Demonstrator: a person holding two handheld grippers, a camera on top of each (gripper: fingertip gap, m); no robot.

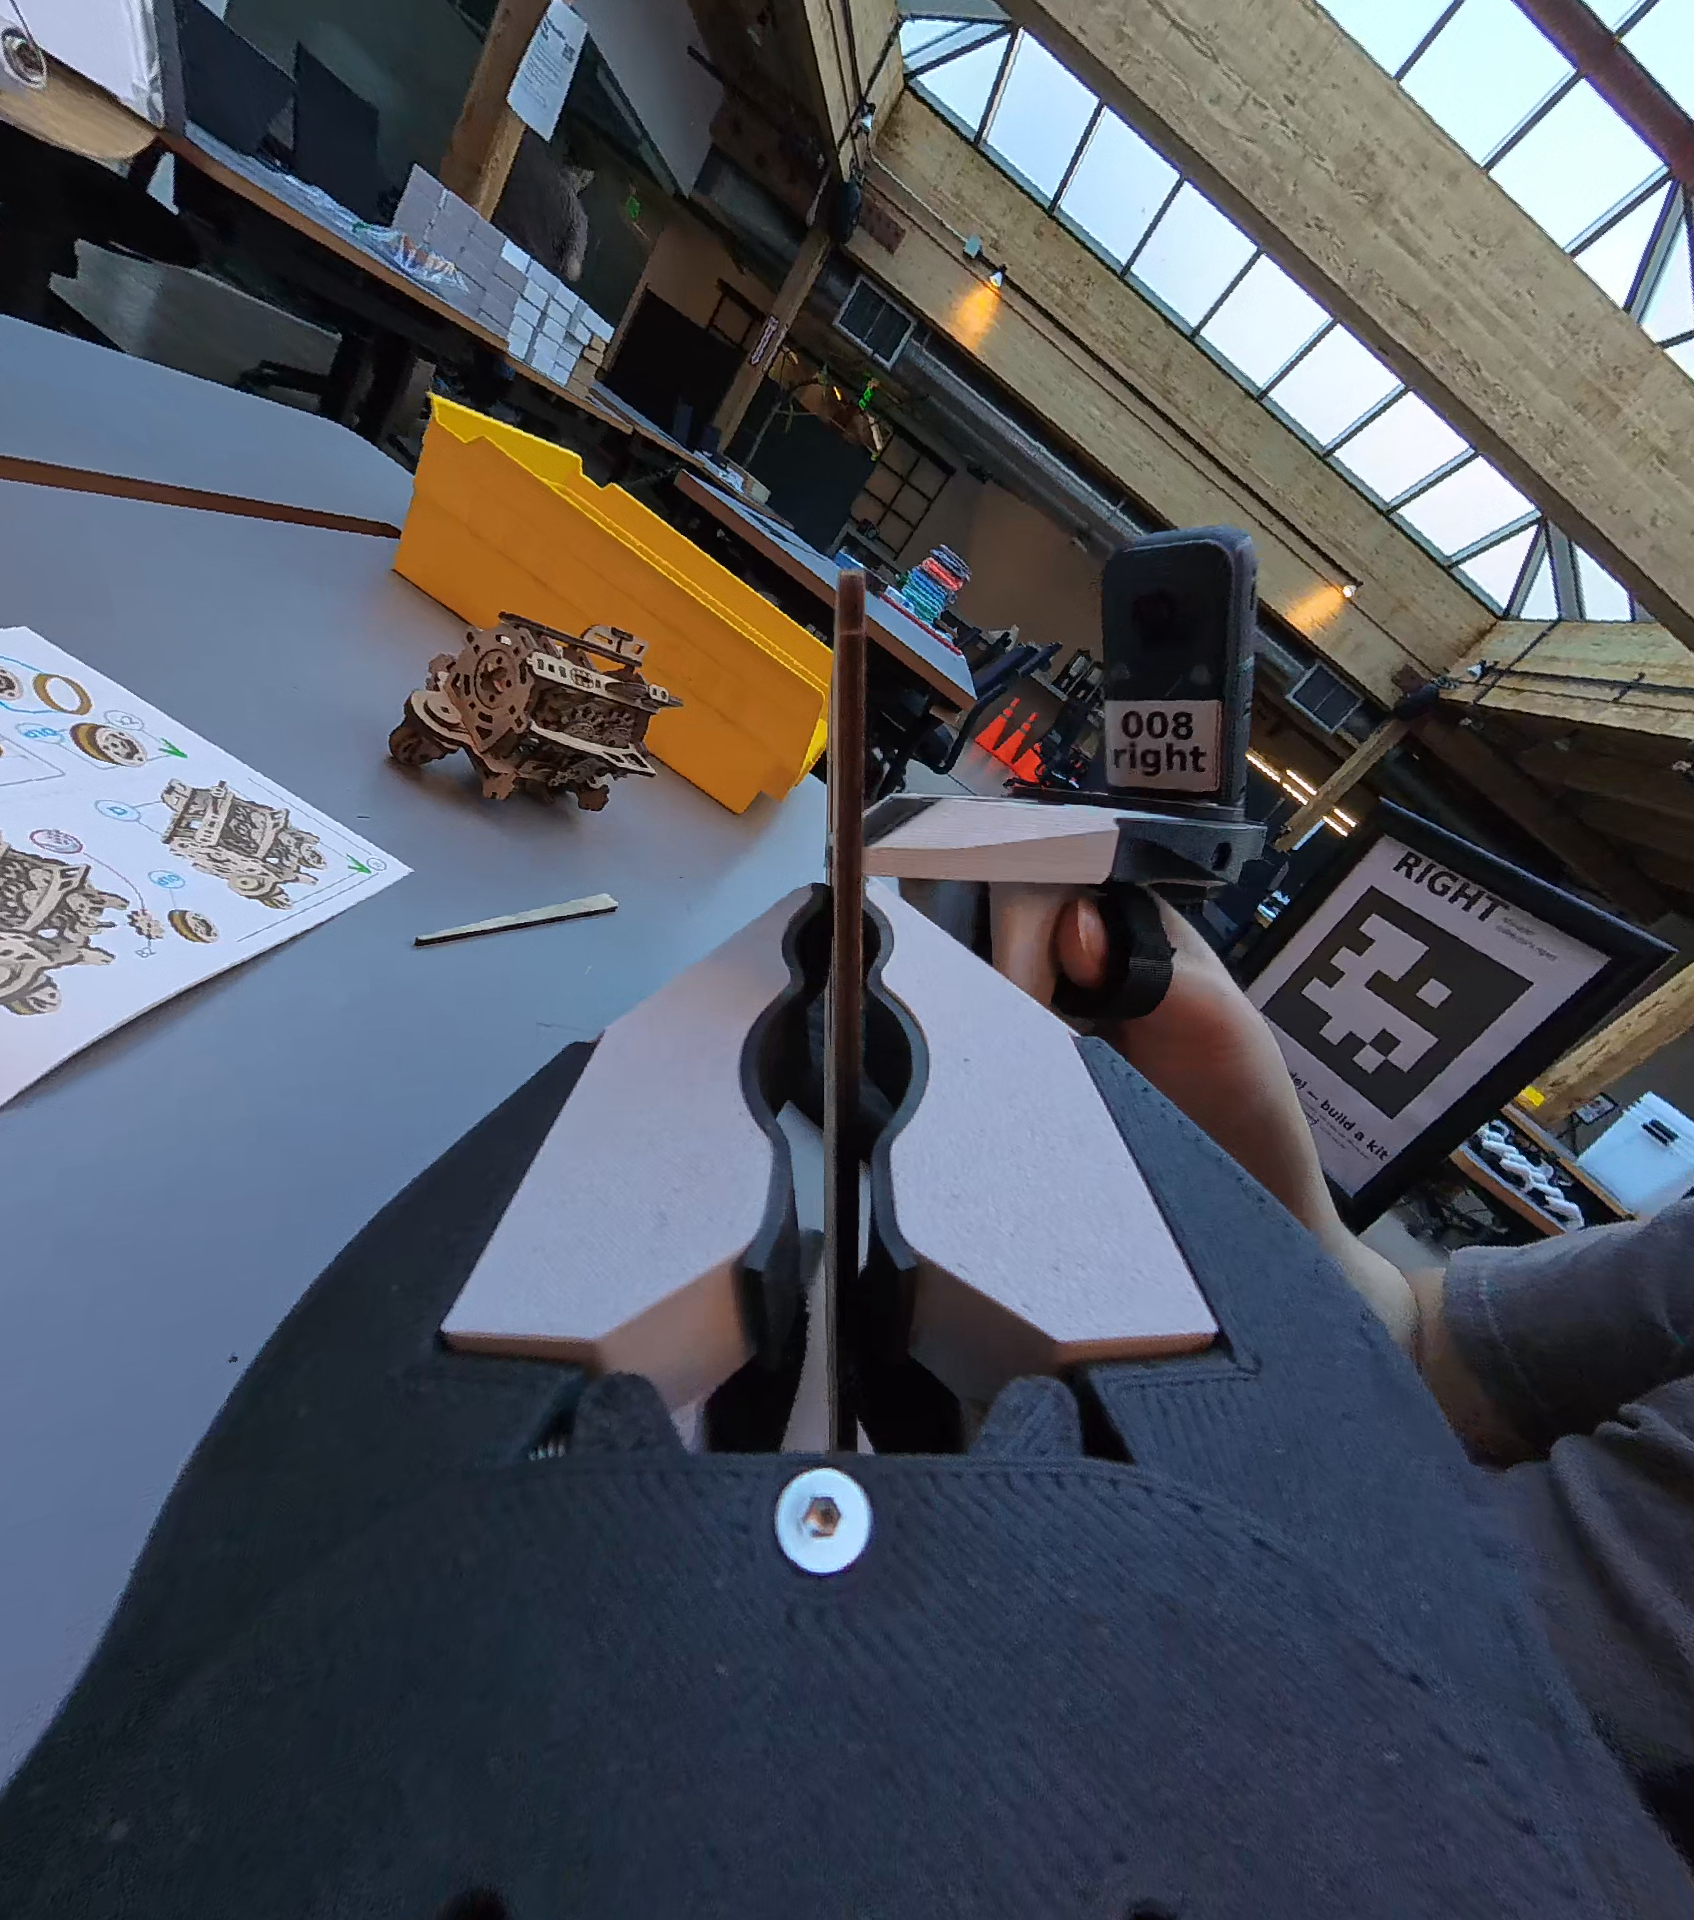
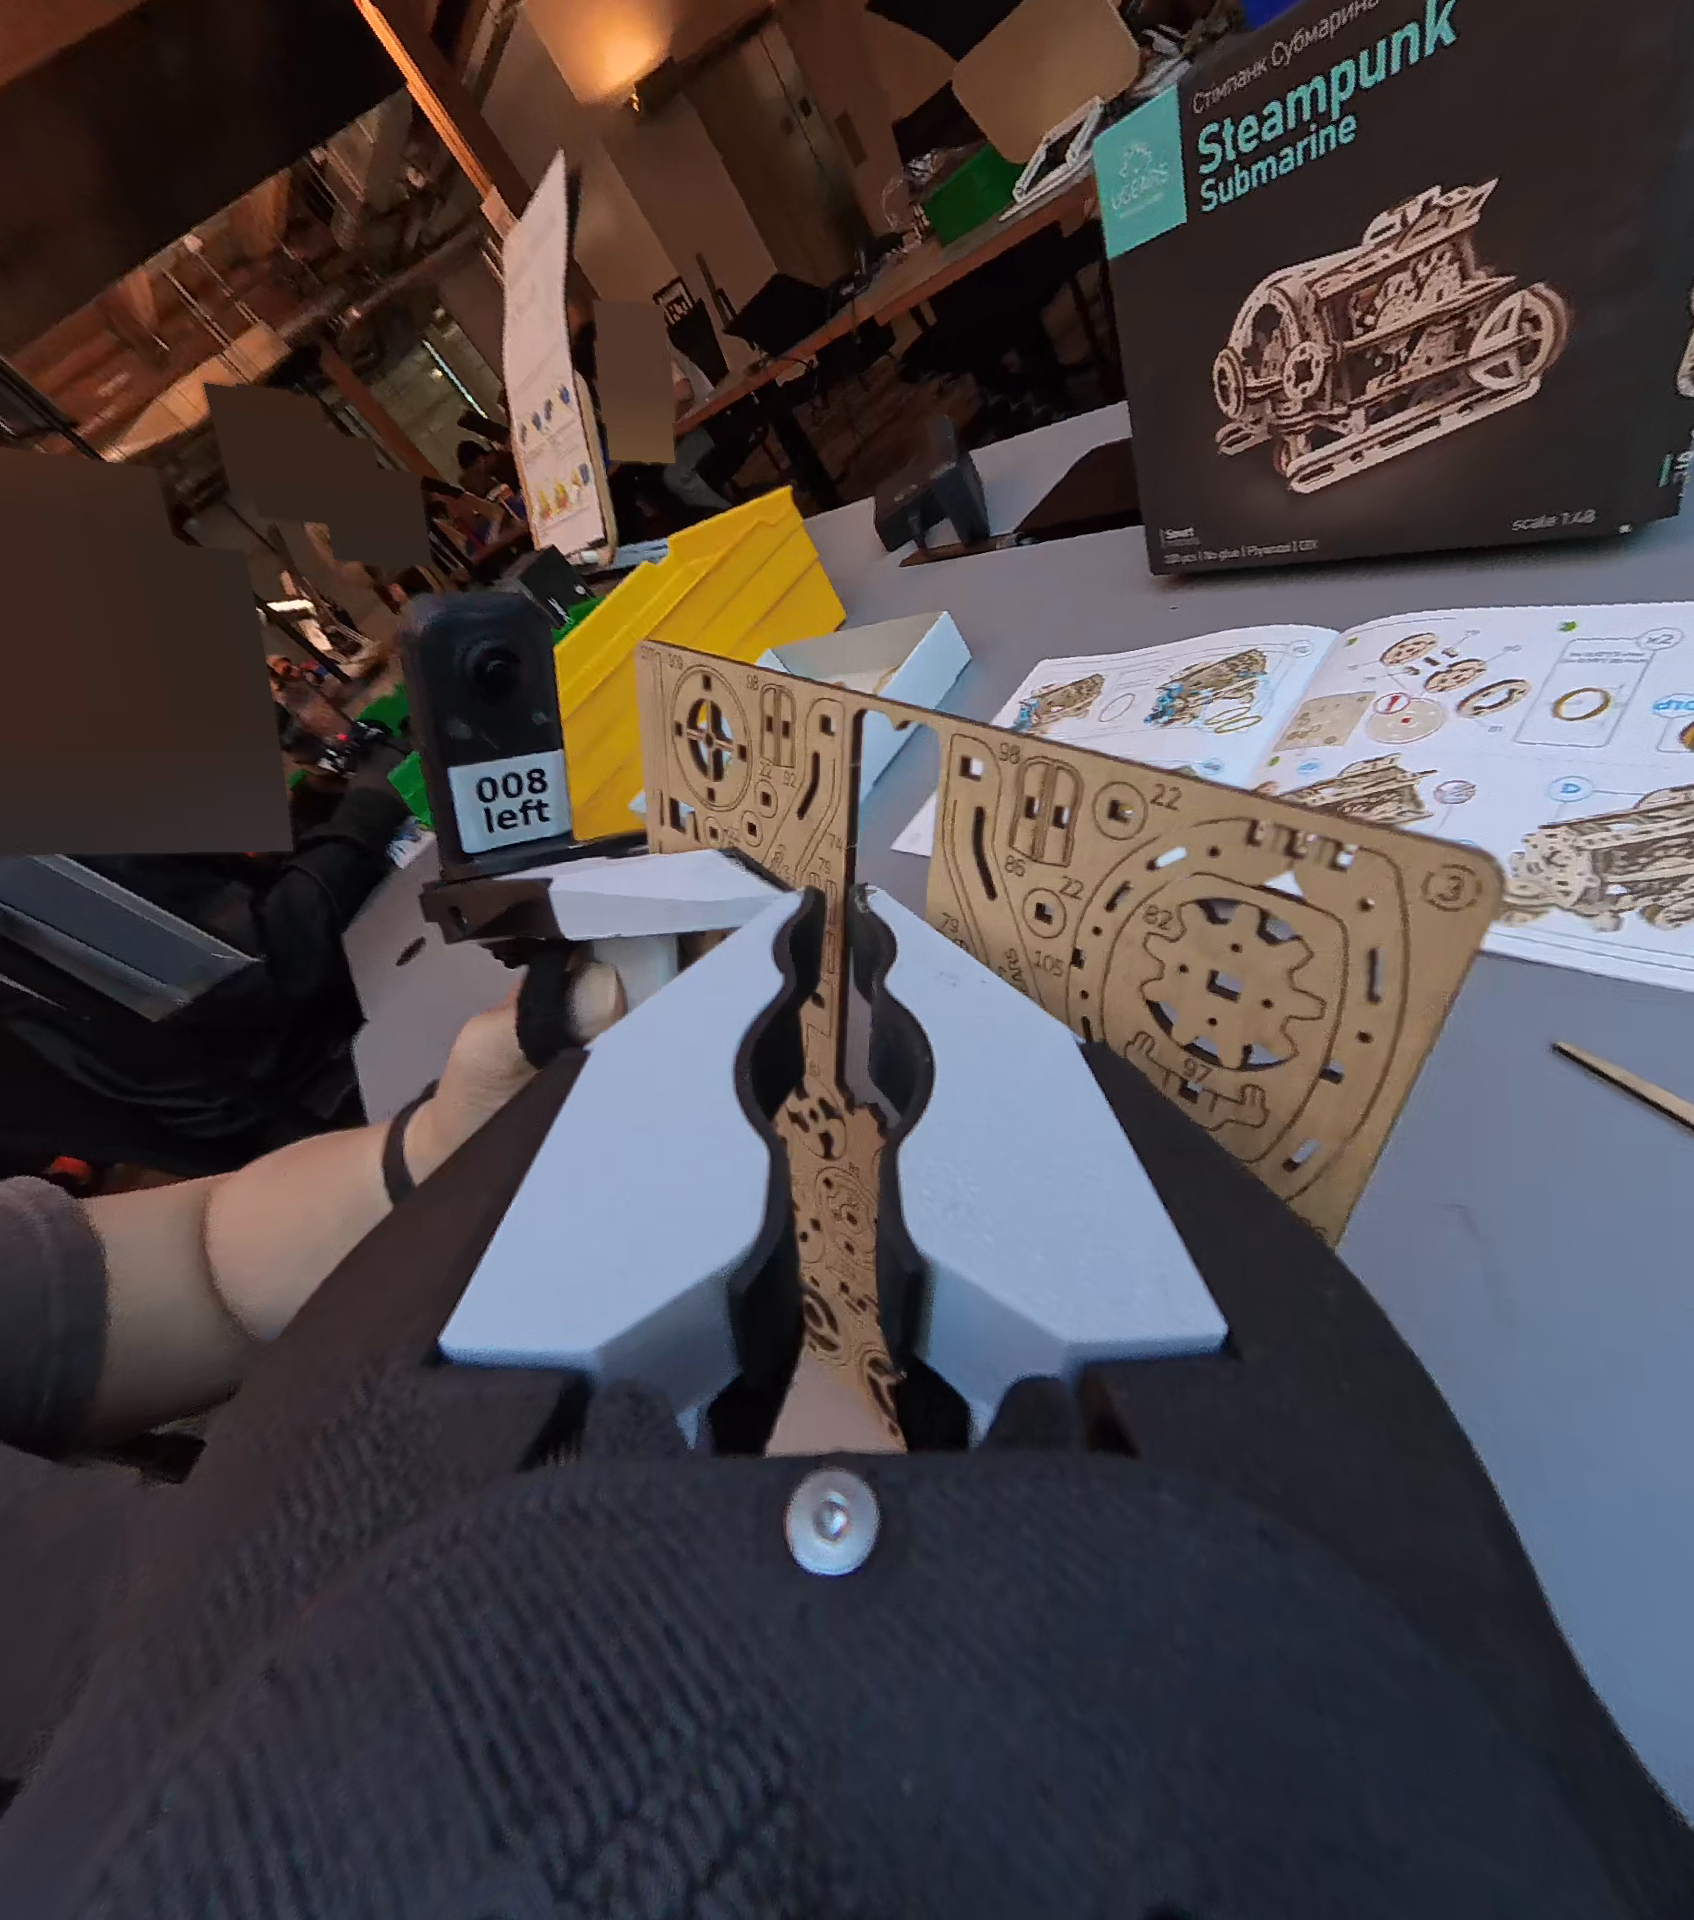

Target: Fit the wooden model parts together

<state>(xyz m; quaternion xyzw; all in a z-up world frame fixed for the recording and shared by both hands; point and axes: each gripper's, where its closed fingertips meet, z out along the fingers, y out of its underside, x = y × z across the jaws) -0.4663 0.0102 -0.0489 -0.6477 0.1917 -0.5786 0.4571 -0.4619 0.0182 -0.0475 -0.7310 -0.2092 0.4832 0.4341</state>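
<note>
Left gripper [image 1: 844,914] and right gripper [image 2: 835,902] both clamp the thin laser-cut plywood parts sheet [image 2: 1227,935] upright above the grey table [image 1: 199,1143]; probably braced for pressing pieces free.

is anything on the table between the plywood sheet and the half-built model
Only a loose wooden strip lies on the grey table between them; the plywood parts sheet, clamped by both tools, otherwise has an open way to the half-built model.

Matt plywood sheet [image 2: 1186,935]; glossy yellow plastic bin [image 1: 604,592].

yellow bin [image 1: 604,582] | framed marker sign [image 1: 1425,1013] | grey table [image 1: 199,1143]
</note>
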